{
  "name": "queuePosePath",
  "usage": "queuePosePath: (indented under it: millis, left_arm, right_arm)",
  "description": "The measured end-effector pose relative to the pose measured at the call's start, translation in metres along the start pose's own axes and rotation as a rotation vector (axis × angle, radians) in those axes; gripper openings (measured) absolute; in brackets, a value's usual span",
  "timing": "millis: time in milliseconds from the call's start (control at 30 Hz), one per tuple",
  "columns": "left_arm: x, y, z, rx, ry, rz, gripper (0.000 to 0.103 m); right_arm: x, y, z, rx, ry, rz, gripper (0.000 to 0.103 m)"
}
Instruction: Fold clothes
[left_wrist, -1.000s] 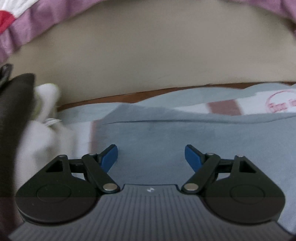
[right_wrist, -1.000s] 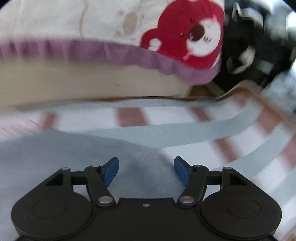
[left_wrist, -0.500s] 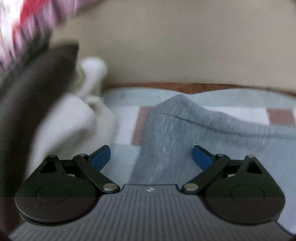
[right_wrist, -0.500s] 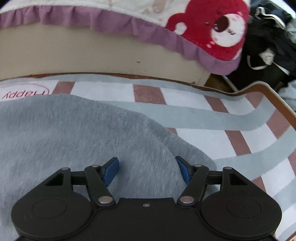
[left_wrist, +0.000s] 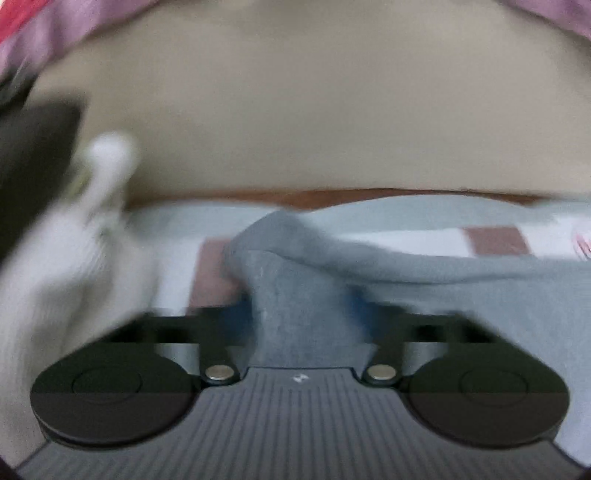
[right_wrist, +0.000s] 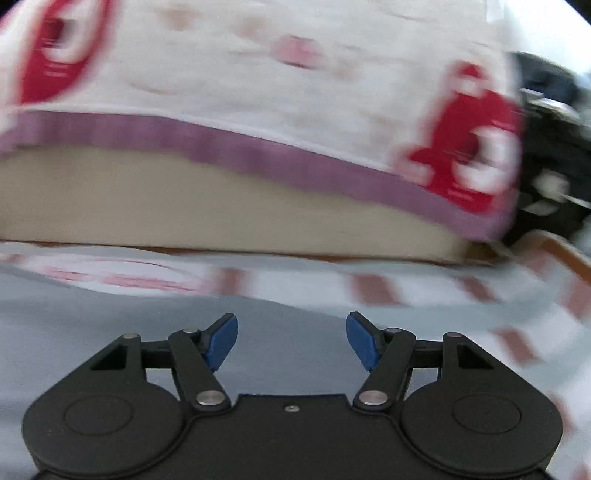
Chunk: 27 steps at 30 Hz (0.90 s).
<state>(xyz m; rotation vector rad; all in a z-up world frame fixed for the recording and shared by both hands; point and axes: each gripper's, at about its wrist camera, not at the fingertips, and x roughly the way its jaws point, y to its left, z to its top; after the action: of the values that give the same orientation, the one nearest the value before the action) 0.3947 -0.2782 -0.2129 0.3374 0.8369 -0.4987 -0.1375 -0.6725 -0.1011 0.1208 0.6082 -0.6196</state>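
Observation:
A grey garment (left_wrist: 424, 269) lies on a striped mat on the floor. In the left wrist view my left gripper (left_wrist: 303, 314) has closed on a bunched fold of the grey garment, which fills the gap between the blue pads and lifts into a ridge. The view is blurred. In the right wrist view my right gripper (right_wrist: 291, 339) is open and empty, its blue fingertips (right_wrist: 221, 339) low over the grey garment (right_wrist: 110, 325).
The striped mat (right_wrist: 369, 288) of white, grey-blue and brown lies under the garment. A beige bed base (left_wrist: 314, 122) with a purple-edged bear-print cover (right_wrist: 258, 92) stands behind. White cloth (left_wrist: 55, 258) and dark items are at the left; a dark pile (right_wrist: 554, 147) sits at the right.
My left gripper has closed on the grey garment's corner and gathered it up. My right gripper has stayed open and swung its view upward and left, with blur.

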Motion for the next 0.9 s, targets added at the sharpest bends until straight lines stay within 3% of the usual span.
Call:
queuePosePath:
  millis: [100, 200, 300, 367, 433, 567, 600, 667, 700, 733, 833, 867, 900]
  left_arm:
    - [-0.009, -0.017, 0.006, 0.135, -0.027, 0.028, 0.004]
    - [-0.026, -0.012, 0.019, 0.139, -0.118, 0.063, 0.004]
    - [-0.044, -0.011, 0.038, 0.083, -0.182, 0.064, 0.004]
    - [-0.049, -0.014, 0.048, 0.114, -0.208, 0.070, 0.004]
    - [-0.051, -0.016, 0.056, 0.130, -0.228, 0.084, 0.004]
    - [-0.050, -0.014, 0.071, 0.105, -0.244, 0.098, 0.004]
    - [-0.050, -0.012, 0.074, 0.094, -0.243, 0.092, 0.004]
    - [-0.048, -0.013, 0.079, 0.099, -0.247, 0.093, 0.004]
    - [-0.047, -0.014, 0.081, 0.112, -0.251, 0.097, 0.004]
    - [-0.046, -0.017, 0.082, 0.135, -0.260, 0.107, 0.004]
    - [-0.040, -0.024, 0.085, 0.184, -0.287, 0.130, 0.004]
    - [-0.037, -0.027, 0.086, 0.201, -0.294, 0.150, 0.006]
    - [-0.033, -0.031, 0.084, 0.220, -0.296, 0.185, 0.015]
  right_arm:
    - [0.019, 0.053, 0.018, -0.143, 0.031, 0.169, 0.070]
    - [0.041, 0.106, 0.029, -0.298, 0.050, 0.289, 0.070]
    - [0.061, 0.150, 0.032, -0.476, 0.080, 0.303, 0.069]
    - [0.071, 0.165, 0.035, -0.566, 0.058, 0.277, 0.070]
    - [0.083, 0.169, 0.038, -0.603, 0.059, 0.284, 0.071]
    - [0.130, 0.162, 0.036, -0.524, 0.266, 0.362, 0.071]
    - [0.136, 0.158, 0.034, -0.499, 0.270, 0.380, 0.071]
    - [0.142, 0.148, 0.036, -0.394, 0.227, 0.447, 0.046]
    - [0.146, 0.143, 0.038, -0.338, 0.215, 0.488, 0.027]
    - [0.148, 0.142, 0.038, -0.314, 0.199, 0.507, 0.017]
    - [0.145, 0.150, 0.037, -0.338, 0.133, 0.446, 0.000]
    - [0.141, 0.153, 0.039, -0.332, 0.094, 0.400, 0.000]
    - [0.139, 0.153, 0.043, -0.311, 0.048, 0.339, 0.000]
